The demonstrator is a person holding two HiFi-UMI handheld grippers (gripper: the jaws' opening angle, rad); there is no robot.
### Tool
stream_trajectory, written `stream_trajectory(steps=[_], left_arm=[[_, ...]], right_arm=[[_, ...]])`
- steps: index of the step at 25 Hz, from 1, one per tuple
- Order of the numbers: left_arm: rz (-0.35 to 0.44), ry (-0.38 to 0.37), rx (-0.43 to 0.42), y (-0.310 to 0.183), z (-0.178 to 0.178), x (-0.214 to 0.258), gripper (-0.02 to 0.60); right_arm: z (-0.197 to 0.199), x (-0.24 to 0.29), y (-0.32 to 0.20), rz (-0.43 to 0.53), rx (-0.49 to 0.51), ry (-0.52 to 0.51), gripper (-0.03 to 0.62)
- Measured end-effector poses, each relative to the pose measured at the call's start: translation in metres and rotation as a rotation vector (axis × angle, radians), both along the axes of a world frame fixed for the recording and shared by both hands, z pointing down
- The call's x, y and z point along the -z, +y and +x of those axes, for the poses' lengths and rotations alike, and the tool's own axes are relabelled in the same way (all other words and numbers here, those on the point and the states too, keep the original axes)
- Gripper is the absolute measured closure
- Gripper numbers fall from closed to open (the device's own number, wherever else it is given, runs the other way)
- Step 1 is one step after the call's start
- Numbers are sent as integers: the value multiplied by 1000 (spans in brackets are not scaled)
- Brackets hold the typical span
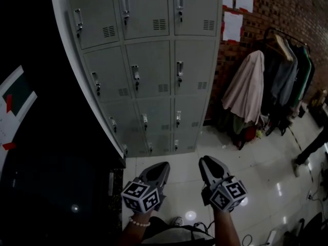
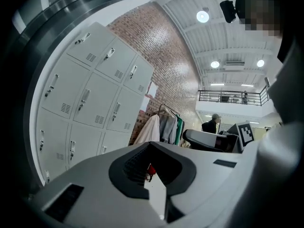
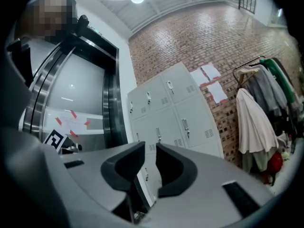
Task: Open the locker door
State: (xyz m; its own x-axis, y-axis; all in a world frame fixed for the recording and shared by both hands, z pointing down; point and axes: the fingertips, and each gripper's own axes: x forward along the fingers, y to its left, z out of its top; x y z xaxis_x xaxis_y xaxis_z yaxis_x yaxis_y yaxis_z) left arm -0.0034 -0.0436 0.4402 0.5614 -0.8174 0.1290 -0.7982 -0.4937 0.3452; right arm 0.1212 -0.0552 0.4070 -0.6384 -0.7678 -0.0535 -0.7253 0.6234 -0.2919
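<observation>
A grey bank of lockers (image 1: 148, 65) stands ahead against the wall, every door shut, each with a small handle such as the one on the middle door (image 1: 136, 75). Both grippers hang low in the head view, well short of the lockers and touching nothing. My left gripper (image 1: 163, 167) has its tips together and holds nothing; in the left gripper view (image 2: 151, 144) it points toward the lockers (image 2: 90, 94). My right gripper (image 1: 206, 162) stands open by a narrow gap, with nothing between its jaws (image 3: 150, 145); the lockers (image 3: 175, 113) lie beyond it.
A clothes rack (image 1: 271, 81) with hanging coats stands right of the lockers against a brick wall (image 1: 302, 14) with paper sheets (image 1: 233, 24). A dark metal-framed doorway (image 1: 51, 163) fills the left. A person's leg (image 1: 307, 152) shows at the far right on the glossy tiled floor.
</observation>
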Motion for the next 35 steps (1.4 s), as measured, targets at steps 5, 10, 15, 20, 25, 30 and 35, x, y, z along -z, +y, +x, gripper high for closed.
stream_trajectory(steps=[5,10,15,20,25,30,35], left_arm=[[-3,14,12,-38,-1,-3,589],[7,8,-3,-88,-2,-9,589],[17,9,-15,-158,-9,-8,589],[34,2,-25,-240,-22,-1,589],[37,-13,-44,-318,-36,2,589],[39,-27,-58,-382,-47,4,589],[28,-20,-73,-425,-56,1,589]], right_arm=[[-2,-6,-37,-3,-7,41,452],[-9,-16,-87,-8,-9,73,396],[-23,-16,-160,4,-19,100,382],[-43,-14,-251,13,-15,116,364],[-64,-10,-346,26,-33,141,359],[-85,-11,-427,31,-51,179,359],[-104,-16,-487,26,-59,207,359]])
